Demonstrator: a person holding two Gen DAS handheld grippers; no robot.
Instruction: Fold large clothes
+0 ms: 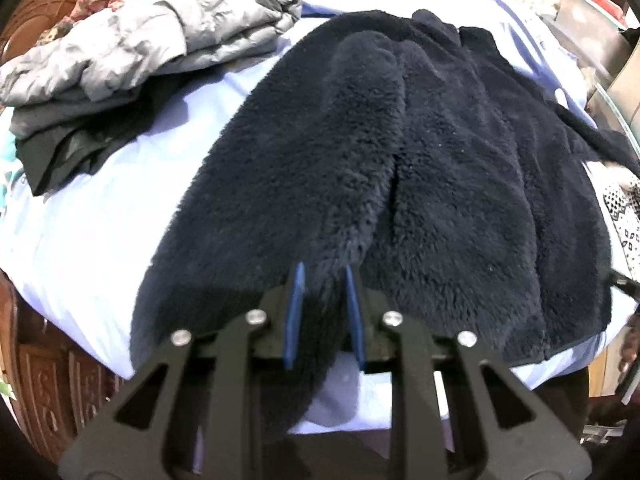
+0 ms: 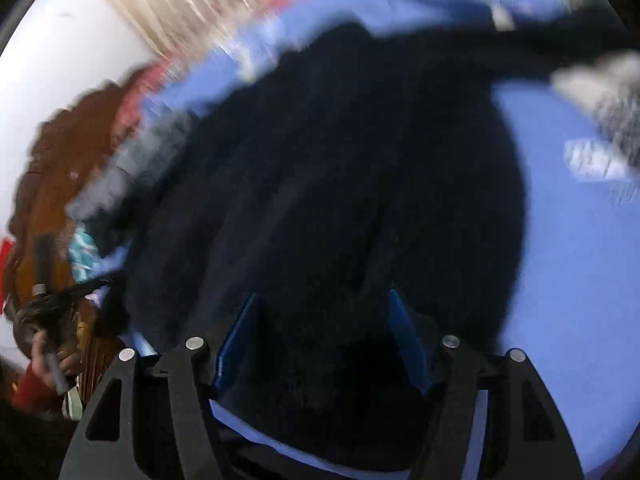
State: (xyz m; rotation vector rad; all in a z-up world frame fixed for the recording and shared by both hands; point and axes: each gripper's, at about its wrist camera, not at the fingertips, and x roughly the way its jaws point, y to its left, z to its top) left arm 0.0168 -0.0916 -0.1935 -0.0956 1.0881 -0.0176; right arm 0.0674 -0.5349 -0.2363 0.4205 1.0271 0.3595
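Left gripper (image 1: 325, 276) has its jaws pinched on a fold of the dark navy fleece jacket (image 1: 400, 168), blue pads pressing the plush pile from both sides. Right gripper (image 2: 324, 300), in a badly blurred view, shows wider-set jaws with dark fleece bunched between them; whether they press it, I cannot tell. The jacket lies spread on the pale blue bedsheet (image 1: 80, 240), a sleeve folded over its body. Open sheet on the near left; the stack of folded grey and black clothes (image 1: 120, 64) sits well apart, far left.
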